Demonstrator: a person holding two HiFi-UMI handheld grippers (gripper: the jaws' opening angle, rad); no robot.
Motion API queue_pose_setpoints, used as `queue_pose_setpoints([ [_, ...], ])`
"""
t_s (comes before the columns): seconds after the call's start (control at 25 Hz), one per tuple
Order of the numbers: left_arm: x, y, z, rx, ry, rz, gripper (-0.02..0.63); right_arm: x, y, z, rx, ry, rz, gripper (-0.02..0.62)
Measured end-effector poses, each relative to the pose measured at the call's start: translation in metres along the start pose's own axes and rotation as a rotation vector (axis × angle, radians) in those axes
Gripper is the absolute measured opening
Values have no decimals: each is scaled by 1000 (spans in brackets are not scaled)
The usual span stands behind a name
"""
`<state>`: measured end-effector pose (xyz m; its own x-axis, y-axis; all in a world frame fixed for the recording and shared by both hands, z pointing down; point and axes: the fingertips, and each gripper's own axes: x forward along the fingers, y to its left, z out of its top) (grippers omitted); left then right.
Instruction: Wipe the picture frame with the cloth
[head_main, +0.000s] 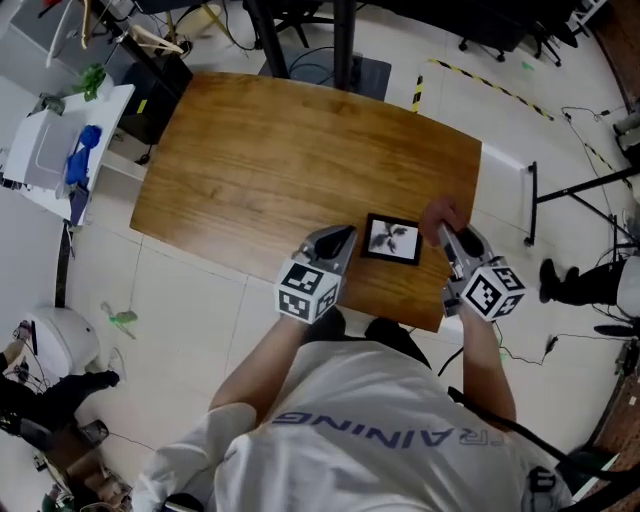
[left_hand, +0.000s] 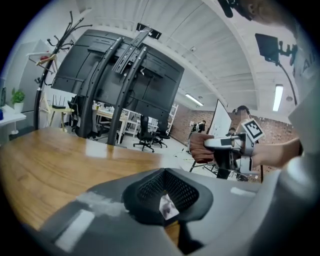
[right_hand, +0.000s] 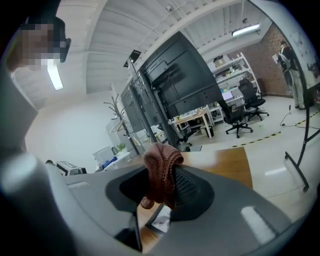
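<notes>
A small black picture frame (head_main: 392, 240) lies flat near the front edge of the wooden table (head_main: 290, 150). My left gripper (head_main: 345, 236) rests just left of the frame with its jaws together and nothing clamped. Below its pads (left_hand: 150, 187), a sliver of the frame's photo (left_hand: 168, 206) shows. My right gripper (head_main: 443, 233) is at the frame's right side, shut on a bunched reddish-brown cloth (head_main: 438, 213). In the right gripper view the cloth (right_hand: 161, 172) sticks up between the jaws, and a corner of the frame (right_hand: 161, 221) lies beneath. The left gripper view also shows the cloth (left_hand: 200, 148).
A white cart (head_main: 50, 150) with a blue item stands off the table's left. Black stand posts (head_main: 345, 40) rise behind the far edge. A tripod leg (head_main: 530, 205) and someone's shoes (head_main: 570, 282) are on the floor at right.
</notes>
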<state>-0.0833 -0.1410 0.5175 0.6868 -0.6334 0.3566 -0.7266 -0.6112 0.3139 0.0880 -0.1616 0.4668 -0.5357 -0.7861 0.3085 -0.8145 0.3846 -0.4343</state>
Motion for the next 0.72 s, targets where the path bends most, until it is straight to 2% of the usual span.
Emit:
queue_pose_setpoints([
  [0.4, 41, -17, -105, -1, 228, -25, 3, 79, 23, -83, 27, 253, 151, 121],
  [0.6, 58, -30, -133, 8, 302, -44, 3, 107, 18, -123, 70, 358, 145, 121],
  [0.72, 66, -29, -144, -3, 334, -29, 3, 117, 15, -141, 65, 412, 124, 121],
])
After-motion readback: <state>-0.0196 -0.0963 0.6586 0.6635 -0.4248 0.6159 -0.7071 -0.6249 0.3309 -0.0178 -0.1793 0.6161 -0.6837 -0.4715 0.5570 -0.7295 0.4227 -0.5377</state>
